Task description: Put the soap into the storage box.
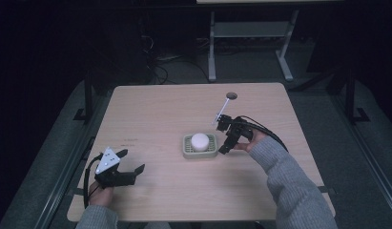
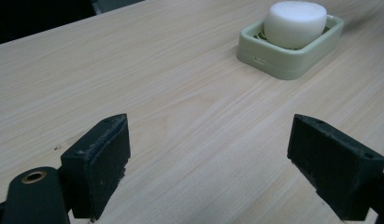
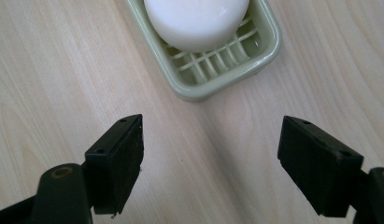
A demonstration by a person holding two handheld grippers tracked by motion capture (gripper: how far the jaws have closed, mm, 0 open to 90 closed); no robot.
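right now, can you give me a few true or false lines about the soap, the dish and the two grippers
1. The white soap lies in the green soap dish. True.
2. The right gripper is shut on the soap. False: its jaws stand wide apart beside the dish, with bare table between them.
3. The left gripper is open and far from the dish. True.
4. The dish sits at the table's near left corner. False: it sits about mid-table, toward the right gripper.
5. The soap is square and blue. False: it is round and white.
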